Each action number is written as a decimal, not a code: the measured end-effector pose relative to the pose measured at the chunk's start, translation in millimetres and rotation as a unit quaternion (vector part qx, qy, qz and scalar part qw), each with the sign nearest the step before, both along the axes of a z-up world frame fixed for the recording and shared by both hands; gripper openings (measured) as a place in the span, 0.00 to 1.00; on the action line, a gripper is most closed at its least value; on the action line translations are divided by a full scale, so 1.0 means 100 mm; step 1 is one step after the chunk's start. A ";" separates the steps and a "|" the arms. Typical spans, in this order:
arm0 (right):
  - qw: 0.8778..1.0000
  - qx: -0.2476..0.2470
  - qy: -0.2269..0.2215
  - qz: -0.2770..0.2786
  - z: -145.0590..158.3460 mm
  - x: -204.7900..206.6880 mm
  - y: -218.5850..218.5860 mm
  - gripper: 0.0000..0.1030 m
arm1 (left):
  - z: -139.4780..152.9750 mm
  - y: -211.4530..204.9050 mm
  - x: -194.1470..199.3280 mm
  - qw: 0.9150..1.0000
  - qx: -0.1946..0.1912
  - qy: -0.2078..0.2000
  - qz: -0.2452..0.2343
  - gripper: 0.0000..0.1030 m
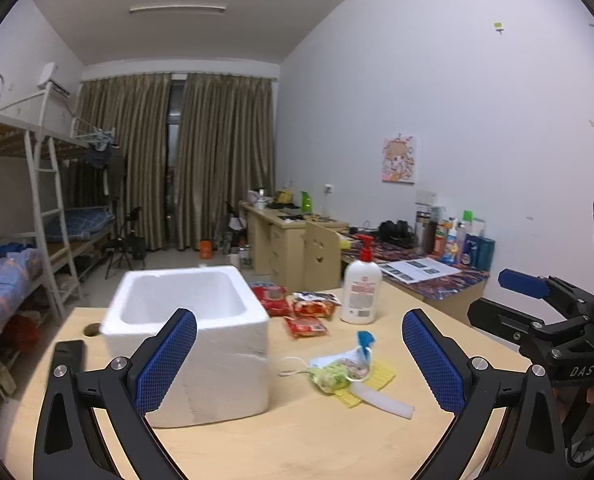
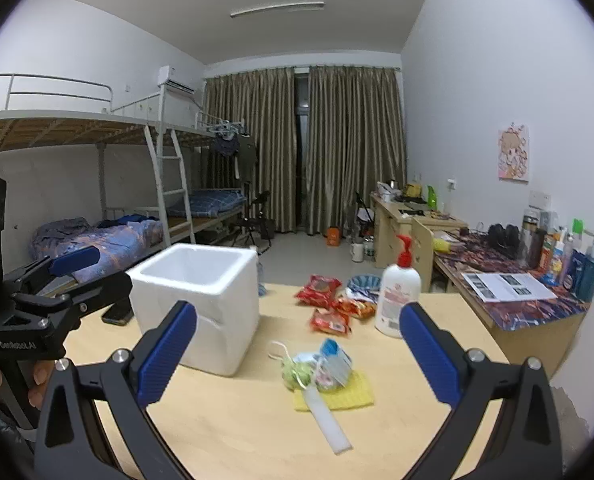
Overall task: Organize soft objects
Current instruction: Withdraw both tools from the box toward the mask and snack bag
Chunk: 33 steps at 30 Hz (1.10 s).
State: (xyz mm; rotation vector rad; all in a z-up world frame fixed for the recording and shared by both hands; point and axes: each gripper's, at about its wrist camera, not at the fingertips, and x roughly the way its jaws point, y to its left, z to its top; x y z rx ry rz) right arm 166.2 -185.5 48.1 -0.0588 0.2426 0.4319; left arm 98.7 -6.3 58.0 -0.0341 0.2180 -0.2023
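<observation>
A white foam box stands open and empty on the wooden table. Right of it lie red snack packets. Nearer lies a pile: a clear bag of green and pink soft items, a yellow cloth and a white strip. My left gripper is open and empty above the table's near side. My right gripper is open and empty, hovering before the pile.
A white pump bottle stands behind the packets. A dark phone lies left of the box. A desk with bottles and papers sits to the right. Bunk beds stand at left.
</observation>
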 end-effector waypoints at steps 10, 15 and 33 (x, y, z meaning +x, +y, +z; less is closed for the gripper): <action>0.999 -0.009 0.032 -0.031 -0.35 0.12 -0.22 1.00 | -0.27 -0.23 0.31 0.998 0.007 0.032 -0.046 1.00; 0.998 -0.007 0.048 -0.041 -0.46 0.22 -0.28 1.00 | -0.38 -0.41 0.51 0.997 0.017 0.051 -0.063 1.00; 0.994 -0.014 0.102 -0.047 -0.67 0.79 -0.56 1.00 | -0.85 -0.81 1.39 0.988 0.028 0.136 -0.061 1.00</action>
